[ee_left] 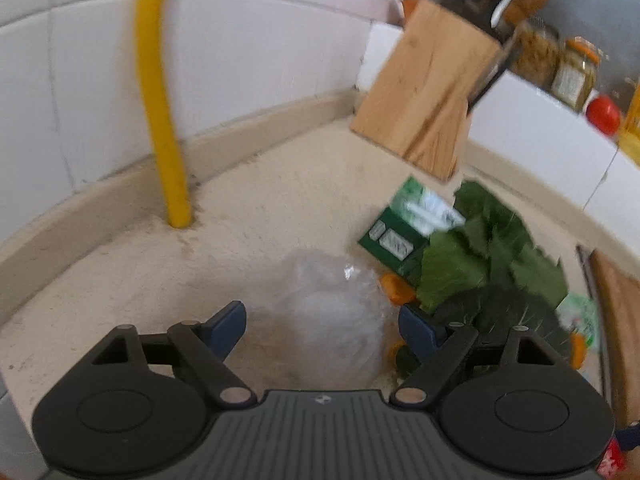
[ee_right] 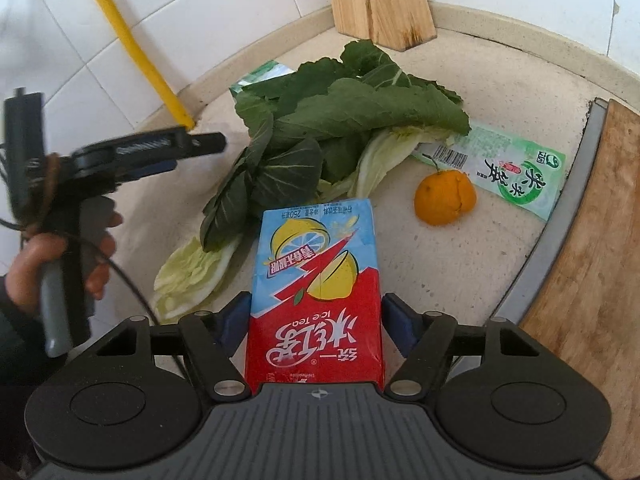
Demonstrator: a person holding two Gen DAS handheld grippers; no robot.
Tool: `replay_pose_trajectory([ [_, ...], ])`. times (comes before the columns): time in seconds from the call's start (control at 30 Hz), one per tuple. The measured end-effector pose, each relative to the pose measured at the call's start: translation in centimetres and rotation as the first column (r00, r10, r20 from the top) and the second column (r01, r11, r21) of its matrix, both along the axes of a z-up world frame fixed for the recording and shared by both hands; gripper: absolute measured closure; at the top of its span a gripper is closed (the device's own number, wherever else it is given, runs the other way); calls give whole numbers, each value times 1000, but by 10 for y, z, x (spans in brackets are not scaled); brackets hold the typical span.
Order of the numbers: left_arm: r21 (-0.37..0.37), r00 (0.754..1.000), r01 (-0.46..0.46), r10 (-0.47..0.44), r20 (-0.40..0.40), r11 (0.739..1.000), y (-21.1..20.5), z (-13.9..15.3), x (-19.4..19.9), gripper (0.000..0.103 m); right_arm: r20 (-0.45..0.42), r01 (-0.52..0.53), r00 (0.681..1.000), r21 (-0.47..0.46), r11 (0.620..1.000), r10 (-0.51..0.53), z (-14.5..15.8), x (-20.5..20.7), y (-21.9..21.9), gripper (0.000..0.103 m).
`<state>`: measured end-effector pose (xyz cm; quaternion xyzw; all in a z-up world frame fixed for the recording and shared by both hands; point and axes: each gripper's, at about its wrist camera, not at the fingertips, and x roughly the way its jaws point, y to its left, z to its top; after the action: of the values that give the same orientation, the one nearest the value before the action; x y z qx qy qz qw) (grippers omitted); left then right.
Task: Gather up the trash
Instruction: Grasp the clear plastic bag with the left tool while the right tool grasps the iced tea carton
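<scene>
Ice tea carton (ee_right: 314,292), red and blue with lemon artwork, sits lengthwise between our right gripper (ee_right: 316,320) fingers; both blue pads look to be against its sides, so we read it as gripped, though we cannot tell if it is lifted off the beige countertop (ee_right: 460,280). Carton looks intact, edges square. We judge collection barely begun: everything else lies loose. Just beyond the carton, wilted greens (ee_right: 320,132); beside them an orange peel (ee_right: 445,197) and a green wrapper (ee_right: 516,172). Our left gripper (ee_left: 322,326) has its jaws wide apart, straddling a crumpled clear plastic bag (ee_left: 332,312) without pressing it; that view is blurred. A green box (ee_left: 404,228) lies beyond, near the wooden knife block (ee_left: 428,92).
</scene>
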<state>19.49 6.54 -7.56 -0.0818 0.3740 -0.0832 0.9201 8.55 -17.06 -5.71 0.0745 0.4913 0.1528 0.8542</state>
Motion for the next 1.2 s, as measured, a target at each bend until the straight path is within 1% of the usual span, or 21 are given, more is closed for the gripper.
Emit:
replay_pose_trajectory([
  [0.07,2,1000,13,-13,10,1000,-3,-3,-1,39,-1,5,1000,3,1000,-5,-2,2,-2,25],
  [0.1,16,1000,22,-22,12,1000,-4,-3,-2,53,2,10,1000,1,1000,-10,-2,2,-3,26],
  [0.13,27,1000,30,-30,10,999,-5,-2,-4,62,5,11,1000,2,1000,-11,-3,1,-4,26],
  [0.2,12,999,42,-42,-4,999,-2,1,-11,65,9,12,1000,8,1000,-12,-1,0,-6,28],
  [0.27,-16,998,52,-52,-20,999,4,7,-23,66,7,16,1000,22,1000,-16,0,-2,-8,28],
  [0.37,-33,997,69,-70,-22,997,12,15,-45,66,8,29,1000,36,999,-29,4,-5,-14,28],
  [0.47,-23,996,88,-88,-16,996,13,20,-65,63,13,31,999,30,999,-32,5,-9,-16,28],
  [0.5,-9,995,103,-103,-16,995,11,20,-69,59,11,32,999,23,999,-32,4,-9,-16,28],
  [0.6,36,993,117,-117,-3,992,4,18,-75,38,6,34,999,14,999,-34,1,-9,-15,27],
  [0.63,43,994,110,-110,5,993,3,18,-76,34,8,39,999,13,999,-39,1,-9,-15,26],
  [0.67,46,994,106,-106,14,993,2,19,-76,33,10,38,999,12,999,-39,1,-8,-14,22],
  [0.73,61,993,106,-108,40,993,-1,20,-76,27,22,42,999,-7,999,-42,0,-8,-13,19],
  [0.8,106,994,96,-100,40,990,-5,17,-74,27,18,33,999,-22,999,-33,-1,-8,-12,18],
  [0.87,103,995,92,-95,25,990,-6,13,-73,27,16,24,1000,-33,999,-23,-3,-9,-10,18],
  [0.9,80,997,77,-78,17,994,-4,11,-73,27,18,23,1000,-40,999,-22,-4,-10,-9,17],
  [0.97,31,999,54,-54,8,998,0,7,-71,34,30,26,999,-41,999,-24,-5,-11,-9,18],
  [1.0,5,999,44,-44,-2,999,2,6,-71,50,37,24,999,-40,999,-23,-5,-11,-8,23],
  [1.03,-15,999,36,-37,-19,999,4,5,-70,61,37,20,999,-34,999,-19,-5,-12,-8,26],
  [1.07,-29,999,28,-29,-30,999,6,5,-70,61,33,19,999,-30,999,-18,-3,-13,-8,27],
  [1.1,-39,999,21,-22,-26,999,8,6,-73,64,32,19,999,-22,1000,-18,-2,-13,-8,28],
  [1.2,-59,1000,10,-11,-14,998,14,11,-82,66,21,38,999,27,999,-39,3,-16,-15,30],
])
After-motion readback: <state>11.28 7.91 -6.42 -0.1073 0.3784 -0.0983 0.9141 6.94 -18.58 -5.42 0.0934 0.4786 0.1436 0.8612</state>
